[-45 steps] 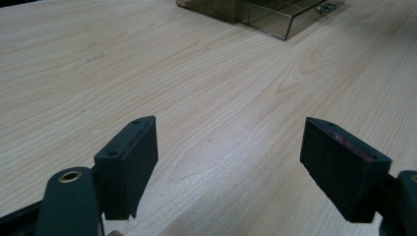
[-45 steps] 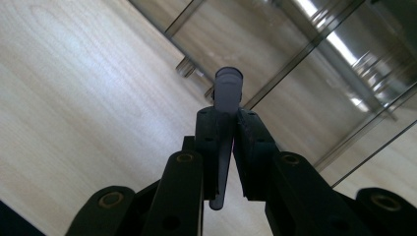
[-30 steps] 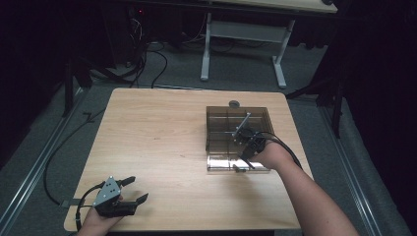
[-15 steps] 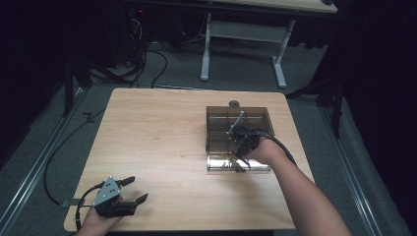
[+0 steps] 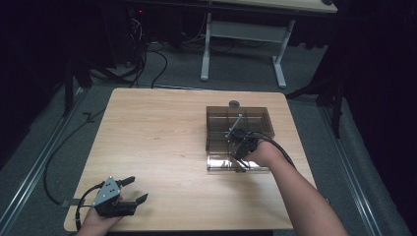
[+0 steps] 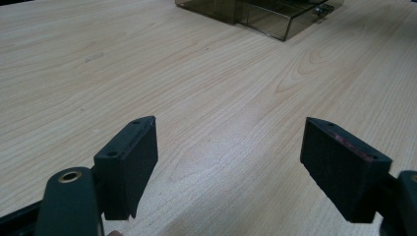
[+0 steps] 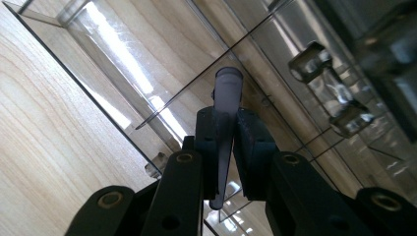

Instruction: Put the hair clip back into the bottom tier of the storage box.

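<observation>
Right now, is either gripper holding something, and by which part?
The right gripper pinches a small translucent tube around its middle. The left gripper is open, holding nothing.

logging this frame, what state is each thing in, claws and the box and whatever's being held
left claw: open, holding nothing, over bare table.
right claw: shut on a small translucent tube.
small translucent tube: pinched between the jaws, over the clear tray.
smoky compartment box: on the table, no lid visible.
clear tray: sticking out from the box's near side.
</observation>
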A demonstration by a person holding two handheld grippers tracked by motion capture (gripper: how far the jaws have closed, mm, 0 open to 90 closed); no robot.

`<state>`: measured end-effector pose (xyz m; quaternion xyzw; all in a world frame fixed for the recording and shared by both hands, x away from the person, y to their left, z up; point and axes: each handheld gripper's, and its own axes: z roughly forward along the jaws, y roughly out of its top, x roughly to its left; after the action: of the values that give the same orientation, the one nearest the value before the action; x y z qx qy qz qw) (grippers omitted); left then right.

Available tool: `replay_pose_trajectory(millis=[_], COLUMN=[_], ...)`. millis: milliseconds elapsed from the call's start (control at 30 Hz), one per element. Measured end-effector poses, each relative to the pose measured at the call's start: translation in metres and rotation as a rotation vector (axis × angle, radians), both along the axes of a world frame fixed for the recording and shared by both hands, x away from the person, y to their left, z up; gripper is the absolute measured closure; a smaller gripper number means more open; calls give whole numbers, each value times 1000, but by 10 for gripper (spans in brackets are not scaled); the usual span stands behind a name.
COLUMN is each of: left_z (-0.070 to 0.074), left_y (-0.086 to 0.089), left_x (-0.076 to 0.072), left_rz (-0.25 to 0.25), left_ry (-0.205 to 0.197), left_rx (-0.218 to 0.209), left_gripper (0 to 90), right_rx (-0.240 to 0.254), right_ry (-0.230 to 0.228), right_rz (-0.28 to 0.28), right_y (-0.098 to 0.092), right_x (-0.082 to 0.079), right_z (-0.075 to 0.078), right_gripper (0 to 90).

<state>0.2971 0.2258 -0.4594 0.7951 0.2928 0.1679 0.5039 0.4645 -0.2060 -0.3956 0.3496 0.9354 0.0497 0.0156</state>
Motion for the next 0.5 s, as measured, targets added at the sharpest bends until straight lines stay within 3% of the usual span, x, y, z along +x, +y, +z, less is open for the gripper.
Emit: replay_pose_trajectory(millis=[500], left_z=[0], left_y=[0], left_x=[0], left_rz=[2], left_ry=[-3], left_rx=[0], left_gripper=[225], right_rx=[7], right_ry=[7], right_rz=[-34], right_y=[1], right_x=[0], right_z=[-12], right_gripper=[794])
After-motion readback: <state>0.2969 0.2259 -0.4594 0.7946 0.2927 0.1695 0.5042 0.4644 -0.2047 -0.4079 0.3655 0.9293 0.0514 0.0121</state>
